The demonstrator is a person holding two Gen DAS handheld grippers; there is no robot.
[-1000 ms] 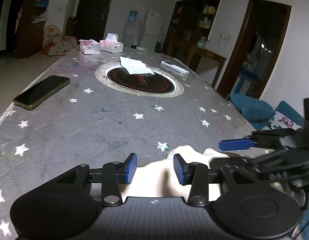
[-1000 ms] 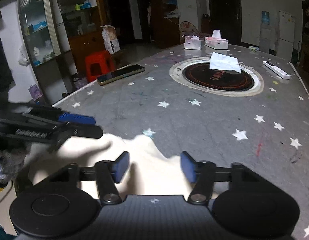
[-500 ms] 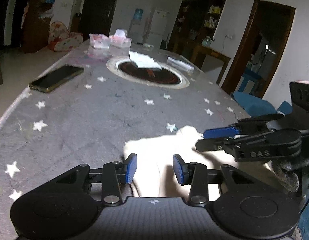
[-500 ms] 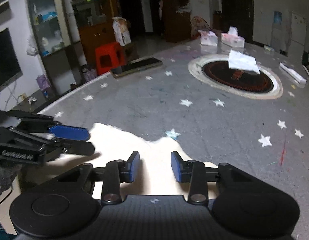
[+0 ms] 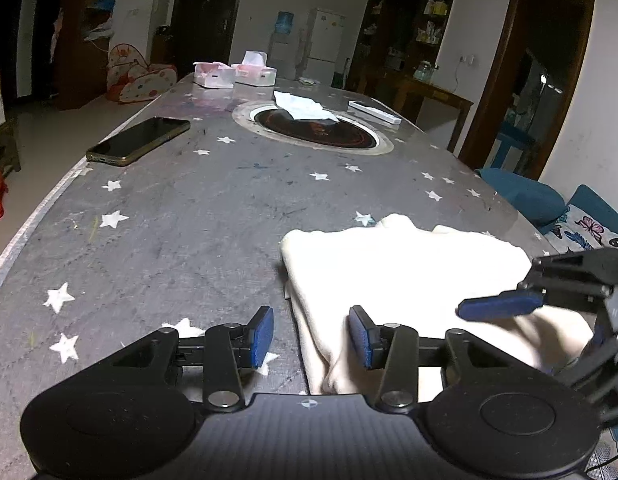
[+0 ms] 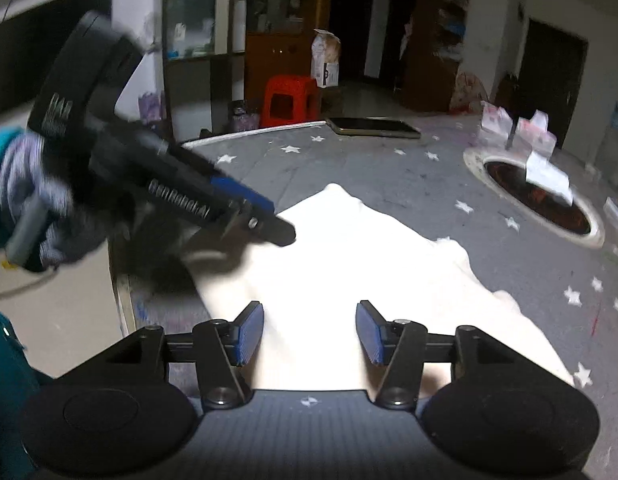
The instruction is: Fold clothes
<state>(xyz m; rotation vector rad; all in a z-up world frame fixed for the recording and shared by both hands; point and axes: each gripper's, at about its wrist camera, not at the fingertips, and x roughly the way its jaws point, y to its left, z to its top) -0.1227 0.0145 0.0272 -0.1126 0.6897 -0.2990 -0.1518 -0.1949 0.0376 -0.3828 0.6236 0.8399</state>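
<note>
A cream-white garment (image 5: 397,272) lies folded flat on the grey star-patterned table (image 5: 197,216) near its front edge; it also shows in the right wrist view (image 6: 349,264). My left gripper (image 5: 311,338) is open and empty, over the garment's left edge. My right gripper (image 6: 309,332) is open and empty above the garment's near part. The right gripper shows at the right of the left wrist view (image 5: 509,306). The left gripper, held in a gloved hand, shows blurred in the right wrist view (image 6: 265,216) over the garment's left side.
A phone (image 5: 139,141) lies near the table's left edge. A round inset hotplate (image 5: 315,130) with a white tissue (image 5: 303,106) sits mid-table, tissue boxes (image 5: 233,74) and a remote (image 5: 375,111) beyond. A red stool (image 6: 289,100) stands on the floor.
Both grippers have opened wider and pulled back above the garment. The garment now lies flat and spread wider. The left gripper has shifted left to its edge.
</note>
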